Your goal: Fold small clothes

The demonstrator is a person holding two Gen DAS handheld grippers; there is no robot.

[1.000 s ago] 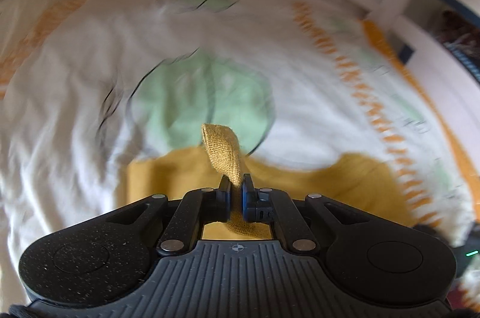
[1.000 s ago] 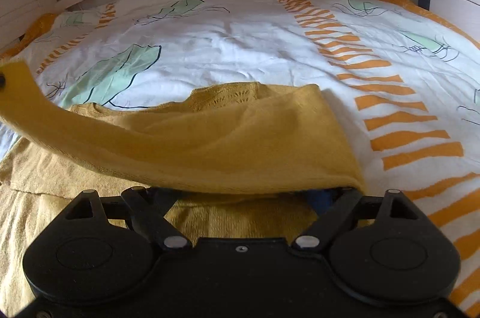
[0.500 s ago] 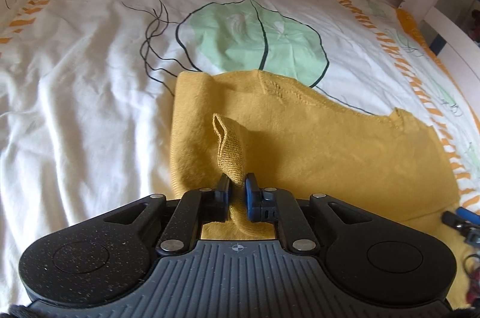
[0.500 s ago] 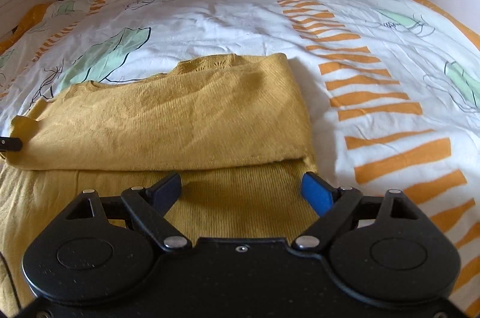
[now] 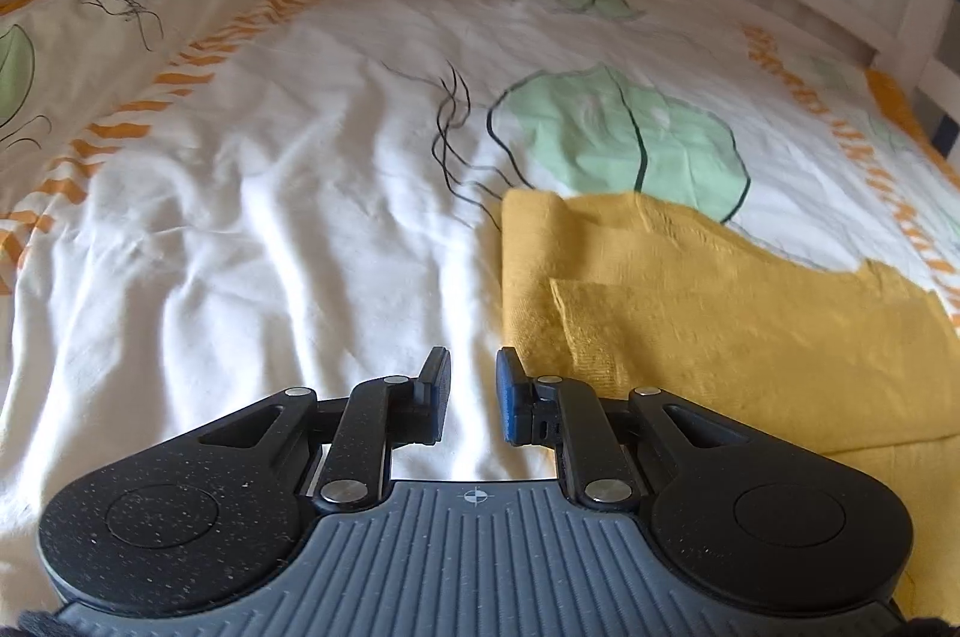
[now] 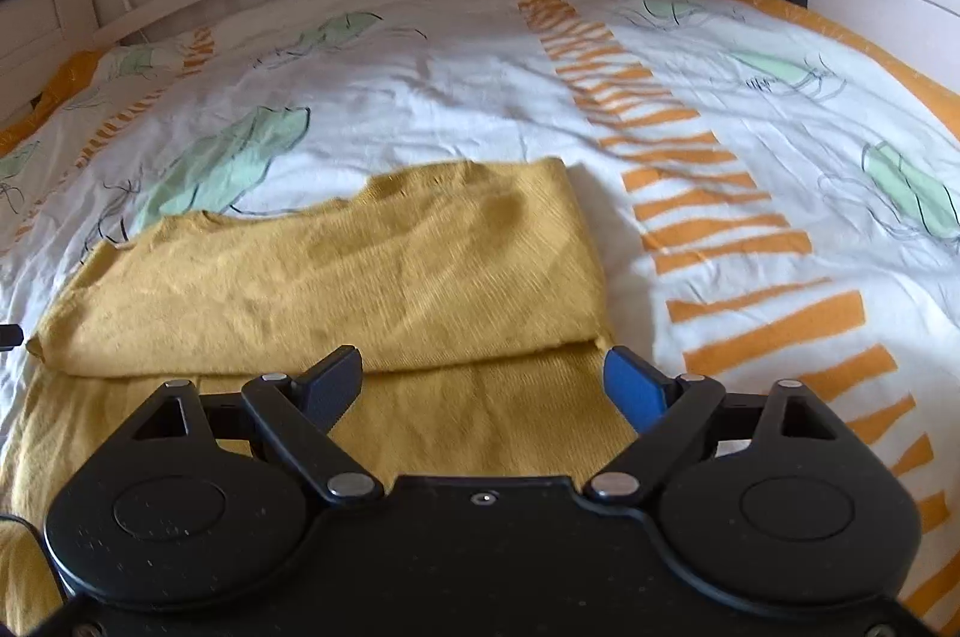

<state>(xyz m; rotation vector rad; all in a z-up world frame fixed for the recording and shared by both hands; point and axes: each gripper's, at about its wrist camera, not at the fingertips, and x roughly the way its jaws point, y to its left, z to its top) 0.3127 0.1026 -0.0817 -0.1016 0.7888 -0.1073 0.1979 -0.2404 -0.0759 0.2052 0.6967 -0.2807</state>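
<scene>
Left wrist view: the left claw (image 5: 469,385) is opening, empty, over the bed (image 5: 270,247) just beside the folded sweater (image 5: 690,325). Right claw (image 6: 483,385) gapes wide over the sweater's near edge, gripping nothing.

A mustard-yellow knitted garment (image 6: 336,271) lies flat on the bed, its upper part folded over itself so a thick doubled layer sits across the centre-left of the right wrist view — a single layer spreads below it toward the bottom edge. In the left wrist view the garment (image 5: 690,313) fills the lower right, a folded flap's corner lying on top.
</scene>
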